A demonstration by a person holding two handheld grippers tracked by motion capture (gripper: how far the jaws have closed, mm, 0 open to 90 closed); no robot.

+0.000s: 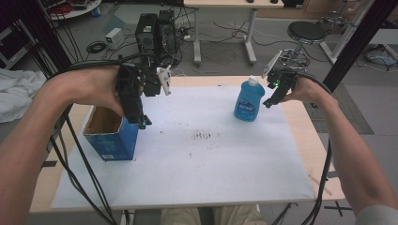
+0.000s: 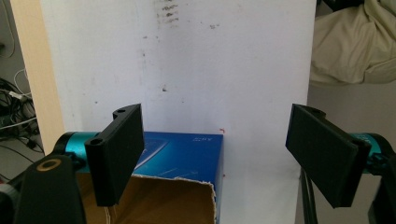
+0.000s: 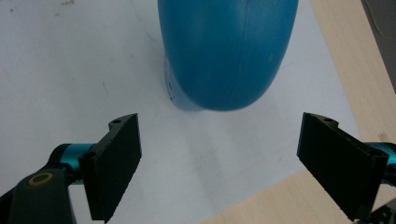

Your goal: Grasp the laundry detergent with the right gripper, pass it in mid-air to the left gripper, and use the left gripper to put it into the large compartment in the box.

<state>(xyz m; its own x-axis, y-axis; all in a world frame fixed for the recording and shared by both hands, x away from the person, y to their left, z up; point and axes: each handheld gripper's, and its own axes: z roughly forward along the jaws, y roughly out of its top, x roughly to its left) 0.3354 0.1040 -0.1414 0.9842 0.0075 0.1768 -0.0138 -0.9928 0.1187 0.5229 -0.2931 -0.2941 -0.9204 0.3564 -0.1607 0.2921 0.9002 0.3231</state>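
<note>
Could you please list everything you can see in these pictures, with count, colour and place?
bottle: one, blue with a white cap, upright at the far right of the white sheet.
box: one, blue card, open top, at the sheet's left edge.
white sheet: one, white with dark specks, covering most of the table.
table: one, light wood, bare along the edges.
stool: one, black seat, on the floor beyond the table.
computer towers: two, black, on the floor behind the table.
cloth: one, white, far left.
left tool: one, black, jaws open, above the box.
right tool: one, black, jaws open, beside the bottle.
</note>
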